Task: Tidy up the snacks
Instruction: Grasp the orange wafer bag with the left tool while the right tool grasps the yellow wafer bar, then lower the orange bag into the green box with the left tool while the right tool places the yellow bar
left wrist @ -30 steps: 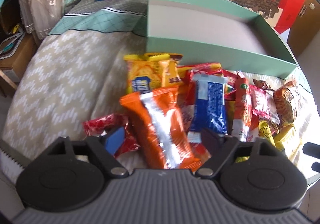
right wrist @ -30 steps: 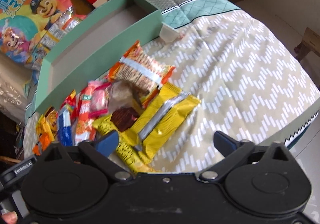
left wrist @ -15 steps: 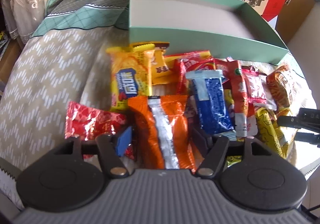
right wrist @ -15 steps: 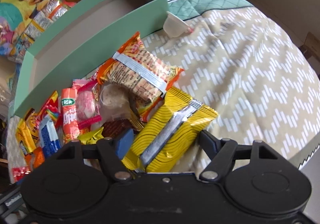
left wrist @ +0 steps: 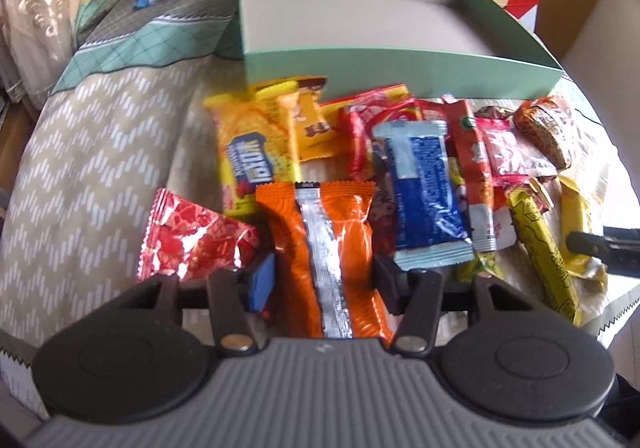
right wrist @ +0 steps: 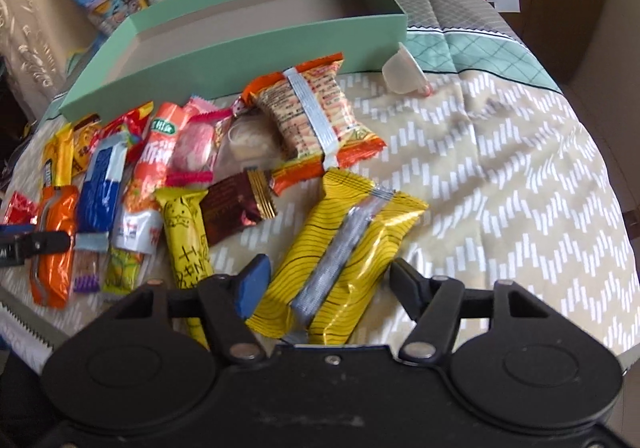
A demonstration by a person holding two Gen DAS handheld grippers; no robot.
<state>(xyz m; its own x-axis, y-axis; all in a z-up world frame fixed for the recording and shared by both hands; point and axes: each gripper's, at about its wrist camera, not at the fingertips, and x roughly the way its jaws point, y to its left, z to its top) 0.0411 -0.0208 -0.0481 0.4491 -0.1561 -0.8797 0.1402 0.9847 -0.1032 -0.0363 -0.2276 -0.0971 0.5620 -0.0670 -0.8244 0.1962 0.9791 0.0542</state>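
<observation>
Several snack packets lie heaped on a patterned bedspread in front of a mint-green box [left wrist: 400, 71] whose inside shows no packets. My left gripper [left wrist: 322, 280] points down over an orange packet with a silver seam [left wrist: 332, 232]. Its jaws are closing and both pads touch the packet's sides. My right gripper [right wrist: 328, 280] is closing the same way on a yellow packet with a silver seam [right wrist: 352, 240], pads against its edges. Both packets still rest on the bed. The green box [right wrist: 240, 51] lies beyond the pile in the right wrist view too.
Near the left gripper lie a red foil packet [left wrist: 192, 240], a blue packet [left wrist: 424, 195] and a yellow biscuit bag [left wrist: 252, 151]. A small clear cup [right wrist: 402, 73] sits by the box corner. Cartoon snack bags and red cartons stand behind the box. The bed edge is close below.
Both pairs of jaws have narrowed from wide apart onto their packets. The right gripper rolled and sank over the yellow packet. The left gripper squared up on the orange one.
</observation>
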